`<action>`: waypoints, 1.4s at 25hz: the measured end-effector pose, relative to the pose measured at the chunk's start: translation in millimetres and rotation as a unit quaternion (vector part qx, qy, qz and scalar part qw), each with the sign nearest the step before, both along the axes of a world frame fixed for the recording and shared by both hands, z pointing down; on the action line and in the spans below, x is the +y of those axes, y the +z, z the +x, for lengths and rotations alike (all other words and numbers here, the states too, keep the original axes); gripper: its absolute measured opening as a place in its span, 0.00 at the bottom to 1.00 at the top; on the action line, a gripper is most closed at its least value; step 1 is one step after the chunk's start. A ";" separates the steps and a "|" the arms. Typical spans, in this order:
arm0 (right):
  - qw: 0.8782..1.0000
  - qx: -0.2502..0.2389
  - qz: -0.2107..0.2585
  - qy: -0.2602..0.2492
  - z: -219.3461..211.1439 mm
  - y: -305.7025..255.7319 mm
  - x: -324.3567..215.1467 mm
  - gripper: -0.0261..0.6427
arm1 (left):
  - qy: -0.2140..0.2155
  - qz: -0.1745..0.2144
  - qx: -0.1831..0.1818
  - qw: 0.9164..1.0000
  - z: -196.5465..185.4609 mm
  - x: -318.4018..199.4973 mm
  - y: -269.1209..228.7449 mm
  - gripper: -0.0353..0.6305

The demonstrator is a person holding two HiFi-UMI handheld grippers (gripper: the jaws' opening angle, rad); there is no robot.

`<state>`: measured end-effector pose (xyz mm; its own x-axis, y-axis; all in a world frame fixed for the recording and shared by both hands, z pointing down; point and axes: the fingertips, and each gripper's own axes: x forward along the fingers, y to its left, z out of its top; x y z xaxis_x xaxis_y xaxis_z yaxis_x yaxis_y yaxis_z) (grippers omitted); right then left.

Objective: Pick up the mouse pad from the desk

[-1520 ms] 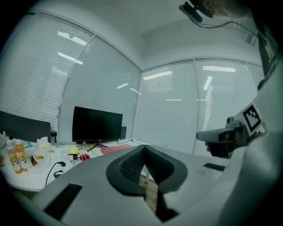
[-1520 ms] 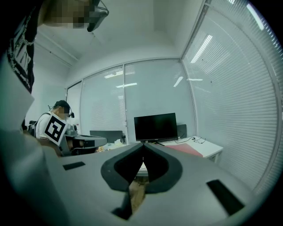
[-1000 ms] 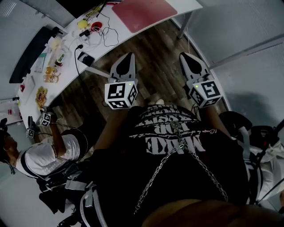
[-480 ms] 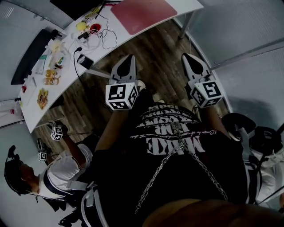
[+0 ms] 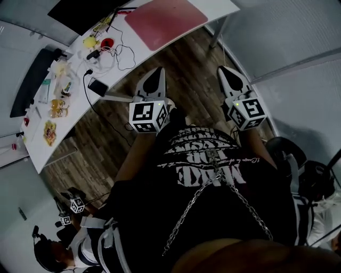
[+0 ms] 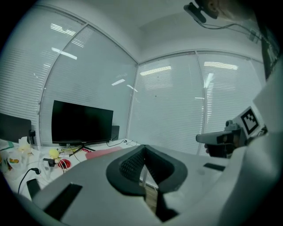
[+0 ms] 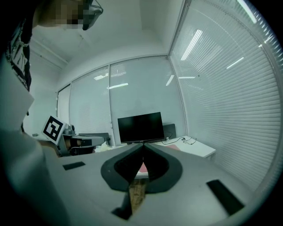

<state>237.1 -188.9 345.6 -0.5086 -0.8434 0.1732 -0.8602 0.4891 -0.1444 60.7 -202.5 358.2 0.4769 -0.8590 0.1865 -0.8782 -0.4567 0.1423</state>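
Observation:
The red mouse pad (image 5: pixel 162 21) lies flat on the white desk (image 5: pixel 221 6) at the top of the head view, near the desk's right end. It shows as a pink strip (image 6: pixel 104 152) in the left gripper view and a red patch (image 7: pixel 142 168) past the jaws in the right gripper view. My left gripper (image 5: pixel 158 71) and right gripper (image 5: pixel 222 69) hang side by side over the wooden floor, short of the desk. Both point toward it, shut, with nothing between the jaws. Each gripper view shows the other gripper: right (image 6: pixel 223 139), left (image 7: pixel 79 142).
A black monitor (image 6: pixel 82 123) stands behind the pad. Left of the pad lie cables (image 5: pixel 120 50), a red round thing (image 5: pixel 107 42), a yellow thing (image 5: pixel 89 40), a dark phone (image 5: pixel 98 86) and snack packets (image 5: pixel 57 106). A desk leg (image 5: pixel 220 31) stands ahead. Another person (image 5: pixel 69 240) crouches bottom left.
Both grippers have moved forward toward the desk, still shut. The desk has slid down and left in the head view. The other person has moved from middle left to the bottom left corner.

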 end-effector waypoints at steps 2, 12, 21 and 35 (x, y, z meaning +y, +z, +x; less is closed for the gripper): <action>1.000 0.003 -0.003 0.004 -3.7 2.0 -13.7 0.04 | 0.002 -0.003 0.003 1.000 -4.3 -15.2 2.2 0.06; 0.999 0.010 -0.027 0.025 -21.7 23.1 -93.5 0.04 | 0.012 -0.034 0.007 0.999 -22.7 -89.0 35.3 0.06; 0.998 0.055 0.002 -0.005 -86.1 13.2 -153.7 0.04 | -0.007 -0.026 0.018 0.999 -79.1 -153.2 32.1 0.06; 0.998 0.048 0.023 0.024 -114.1 -6.2 -209.7 0.04 | 0.020 0.006 0.036 0.999 -103.5 -223.6 12.0 0.06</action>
<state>122.9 -398.6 339.4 -0.4494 -0.8749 0.1805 -0.8920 0.4503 -0.0383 -42.8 -426.1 370.2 0.5231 -0.8408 0.1395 -0.8466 -0.4937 0.1990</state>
